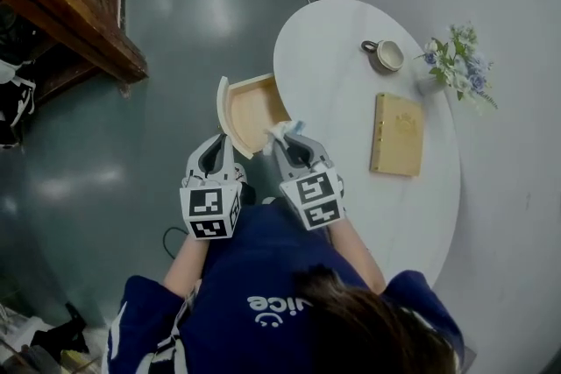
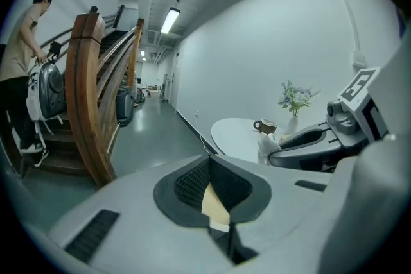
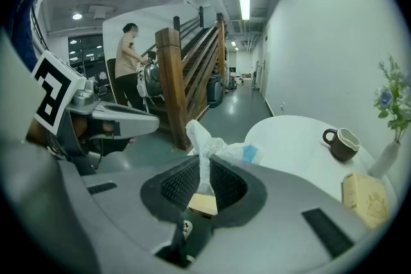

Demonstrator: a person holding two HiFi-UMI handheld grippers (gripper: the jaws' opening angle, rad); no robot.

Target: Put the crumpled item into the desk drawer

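Hovering at left, L gripper [image 1: 217, 144] has jaws closed together, nothing btwn them. Open drawer [image 1: 250, 105] lies just ahead. R gripper [image 1: 287, 138] pinches crumpled white item [image 1: 282, 129] above drawer's near corner, by white table [image 1: 337, 57]. Mug [image 1: 386, 55], book [image 1: 397, 134] and flowers [image 1: 458, 59] sit further right.

White letters "ice", upside down and partly hidden, on the person's blue shirt [image 1: 254, 271]
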